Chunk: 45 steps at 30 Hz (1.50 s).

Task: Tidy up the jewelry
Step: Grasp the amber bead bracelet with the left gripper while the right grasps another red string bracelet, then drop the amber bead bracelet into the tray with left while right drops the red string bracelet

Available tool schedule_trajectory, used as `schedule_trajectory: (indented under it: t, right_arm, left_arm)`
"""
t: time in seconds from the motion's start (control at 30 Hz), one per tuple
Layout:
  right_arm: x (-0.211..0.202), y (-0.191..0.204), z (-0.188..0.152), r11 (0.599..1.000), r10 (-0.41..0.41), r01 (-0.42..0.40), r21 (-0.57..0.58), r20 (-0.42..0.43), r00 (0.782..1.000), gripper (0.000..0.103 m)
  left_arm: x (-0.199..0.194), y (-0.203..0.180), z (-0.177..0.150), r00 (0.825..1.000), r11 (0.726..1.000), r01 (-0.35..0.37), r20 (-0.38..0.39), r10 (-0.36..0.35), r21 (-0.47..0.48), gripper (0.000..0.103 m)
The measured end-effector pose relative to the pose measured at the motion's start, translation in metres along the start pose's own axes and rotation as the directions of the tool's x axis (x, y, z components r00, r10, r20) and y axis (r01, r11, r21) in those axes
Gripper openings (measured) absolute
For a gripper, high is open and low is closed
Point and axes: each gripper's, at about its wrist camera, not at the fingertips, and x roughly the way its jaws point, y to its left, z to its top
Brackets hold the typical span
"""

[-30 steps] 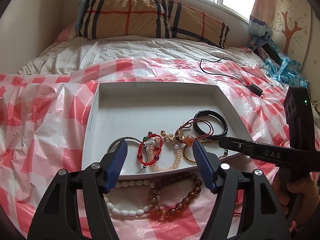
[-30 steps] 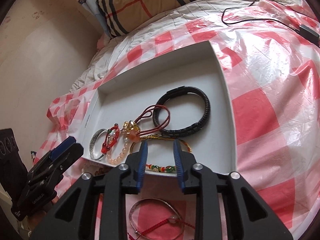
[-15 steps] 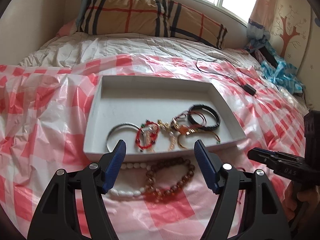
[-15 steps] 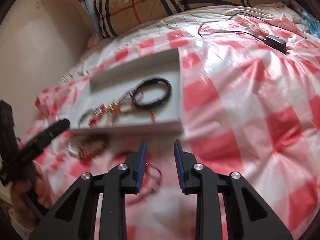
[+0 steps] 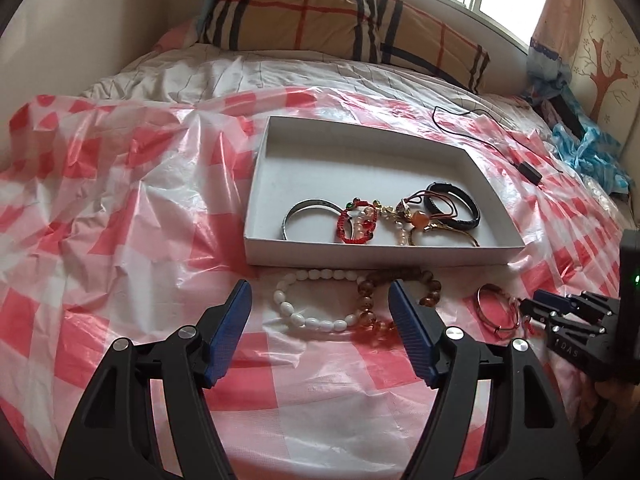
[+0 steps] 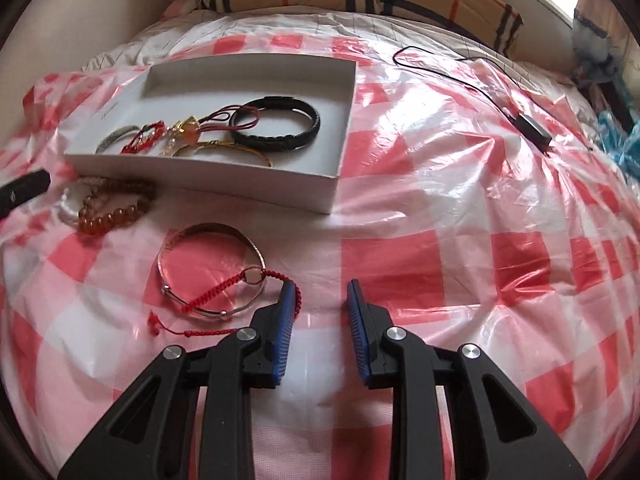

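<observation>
A white tray point(image 5: 360, 257) lies on the bed and holds several bracelets, among them a black band point(image 5: 460, 216) and a red cord one point(image 5: 352, 224). In front of it lie a white bead bracelet point(image 5: 308, 306) and an amber bead bracelet point(image 5: 366, 300). My left gripper point(image 5: 319, 294) hovers open just short of these two, nothing between its fingers. To the right a silver bangle point(image 6: 212, 268) lies tangled with a red cord bracelet point(image 6: 224, 294). My right gripper point(image 6: 321, 288) stands open beside them, its left finger next to the cord's end.
A red-and-white checked plastic sheet point(image 5: 120, 200) covers the bed. A black cable with an adapter point(image 6: 532, 130) lies right of the tray. A plaid pillow point(image 5: 320, 12) sits at the back, blue cloth point(image 5: 588, 152) at the far right.
Both grippers drew back from the tray. The right one swung off the tray's front edge to the sheet beside the silver bangle. The left one backed away from the bead bracelets.
</observation>
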Motion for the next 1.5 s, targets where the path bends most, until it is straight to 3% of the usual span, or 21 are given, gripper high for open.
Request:
schedule_trajectory:
  t: [0.07, 0.2, 0.3, 0.4, 0.47, 0.5, 0.53, 0.67, 0.8, 0.9, 1.0, 1.1, 1.5]
  right_arm:
    - [0.001, -0.001, -0.001, 0.999, 0.038, -0.038, 0.006, 0.0, 0.999, 0.027]
    - [0.003, 0.013, -0.002, 0.998, 0.026, -0.027, -0.064, -0.012, 1.0, 0.023]
    - [0.003, 0.014, -0.003, 0.997, 0.054, -0.055, -0.06, -0.02, 0.998, 0.008]
    - [0.003, 0.01, -0.003, 0.994, 0.104, -0.105, -0.023, -0.027, 0.994, 0.004]
    - [0.003, 0.0, -0.002, 0.985, 0.169, -0.168, 0.043, -0.03, 0.985, 0.003]
    - [0.003, -0.005, -0.002, 0.977, 0.202, -0.199, 0.079, -0.029, 0.979, 0.003]
    - [0.003, -0.01, -0.003, 0.967, 0.233, -0.229, 0.114, -0.026, 0.972, 0.003]
    - [-0.003, -0.026, -0.003, 0.913, 0.342, -0.339, 0.227, 0.027, 0.939, 0.003]
    - [-0.015, -0.029, -0.003, 0.862, 0.419, -0.429, 0.27, 0.097, 0.903, 0.003]
    - [-0.023, -0.029, 0.001, 0.843, 0.442, -0.465, 0.268, 0.146, 0.885, 0.003]
    - [-0.035, -0.029, 0.004, 0.814, 0.475, -0.519, 0.262, 0.215, 0.853, 0.003]
    - [-0.045, -0.029, 0.008, 0.795, 0.493, -0.554, 0.247, 0.269, 0.827, 0.003]
    - [-0.051, -0.017, 0.04, 0.823, 0.458, -0.531, 0.203, 0.317, 0.831, 0.003]
  left_arm:
    - [0.003, -0.013, -0.002, 1.0, 0.998, 0.003, -0.009, -0.002, 0.06, 0.067]
    - [0.012, -0.042, -0.006, 1.0, 0.983, 0.009, -0.023, -0.005, 0.184, 0.067]
    - [0.028, -0.045, 0.001, 0.998, 0.986, -0.012, -0.052, 0.021, 0.168, 0.067]
    - [0.044, -0.038, 0.005, 0.995, 0.994, -0.003, -0.102, 0.014, 0.108, 0.066]
    - [0.056, -0.038, 0.004, 0.989, 0.995, 0.014, -0.149, 0.002, 0.104, 0.046]
    - [0.061, -0.038, 0.002, 0.984, 0.994, 0.024, -0.18, -0.005, 0.104, 0.015]
    - [0.062, -0.039, 0.001, 0.983, 0.994, 0.026, -0.184, -0.006, 0.107, 0.011]
    - [0.052, -0.041, 0.0, 0.985, 0.991, 0.073, -0.167, -0.053, 0.114, 0.011]
    - [0.024, -0.039, 0.003, 0.986, 0.983, 0.156, -0.075, -0.149, 0.096, 0.011]
    - [0.007, -0.037, 0.006, 0.979, 0.975, 0.205, -0.015, -0.205, 0.084, 0.011]
    - [-0.006, -0.035, 0.009, 0.962, 0.962, 0.266, 0.042, -0.269, 0.06, 0.011]
    - [-0.009, -0.034, 0.012, 0.953, 0.954, 0.295, 0.06, -0.298, 0.048, 0.011]
    - [-0.015, -0.042, 0.042, 0.922, 0.93, 0.367, 0.118, -0.368, 0.03, 0.01]
